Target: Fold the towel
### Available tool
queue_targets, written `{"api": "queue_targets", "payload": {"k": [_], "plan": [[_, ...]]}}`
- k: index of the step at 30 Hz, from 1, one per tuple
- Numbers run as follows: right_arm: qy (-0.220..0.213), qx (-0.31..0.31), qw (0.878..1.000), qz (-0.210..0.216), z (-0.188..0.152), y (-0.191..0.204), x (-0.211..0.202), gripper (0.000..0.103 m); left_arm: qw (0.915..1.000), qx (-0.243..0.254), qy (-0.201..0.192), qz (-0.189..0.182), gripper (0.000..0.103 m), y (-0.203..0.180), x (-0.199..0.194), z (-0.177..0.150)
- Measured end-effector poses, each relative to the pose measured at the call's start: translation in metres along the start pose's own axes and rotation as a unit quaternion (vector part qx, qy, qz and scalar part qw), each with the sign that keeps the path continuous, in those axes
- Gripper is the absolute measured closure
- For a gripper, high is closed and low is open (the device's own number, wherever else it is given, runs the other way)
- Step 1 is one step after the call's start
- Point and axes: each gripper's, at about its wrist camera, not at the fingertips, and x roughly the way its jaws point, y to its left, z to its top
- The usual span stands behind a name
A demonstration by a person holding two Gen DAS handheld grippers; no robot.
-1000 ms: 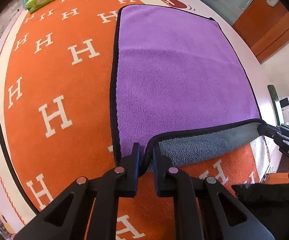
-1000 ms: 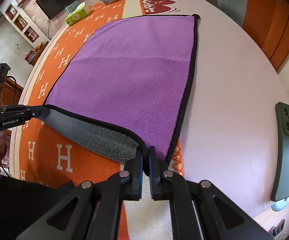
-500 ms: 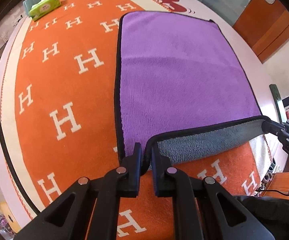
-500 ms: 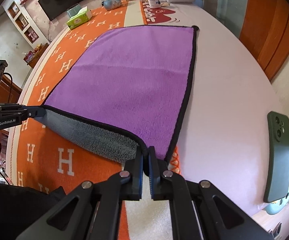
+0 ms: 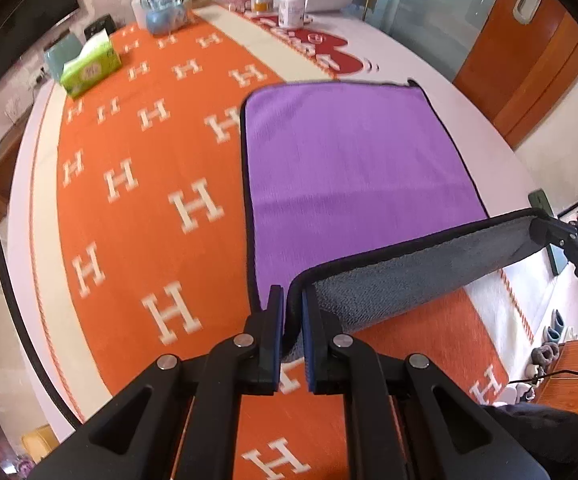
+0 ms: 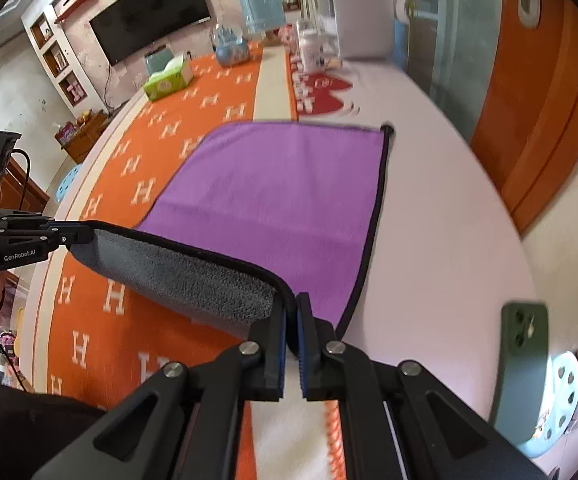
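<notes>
Left wrist view: looks forward past left gripper (image 5: 291, 312), close above orange cloth (image 5: 137, 216).
Right wrist view: same heading, past right gripper (image 6: 292, 320).
Shared: purple towel (image 5: 353, 168) centre frame, tissue box (image 6: 167, 80) upper left.

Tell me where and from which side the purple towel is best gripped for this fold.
Grip the towel at its two near corners, coming from the near edge. It lies flat with that black-bound hem nearest; the left gripper and right gripper each pinch one corner, lifting the hem evenly, grey underside showing.
</notes>
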Motion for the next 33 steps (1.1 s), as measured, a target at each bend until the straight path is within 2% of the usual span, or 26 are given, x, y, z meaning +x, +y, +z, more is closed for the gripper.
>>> {"api": "queue_targets", "payload": {"k": [12, 18, 24, 33], "plan": [[-0.066, -0.008, 0.998, -0.017, 0.067, -0.014, 0.005, 0.099, 0.9972, 0.017, -0.066, 0.030, 0.097, 0.006, -0.014, 0.074], [-0.103, -0.026, 0.993, -0.047, 0.098, -0.020, 0.018, 0.099, 0.9932, 0.006, -0.111, 0.036, 0.097, 0.011, -0.007, 0.111], [-0.127, -0.043, 0.987, -0.083, 0.115, -0.023, 0.041, 0.099, 0.9878, -0.021, -0.148, 0.043, 0.097, 0.016, 0.012, 0.139], [-0.144, -0.071, 0.979, -0.127, 0.124, -0.028, 0.079, 0.099, 0.9835, -0.062, -0.165, 0.039, 0.097, 0.025, 0.056, 0.161]]}}
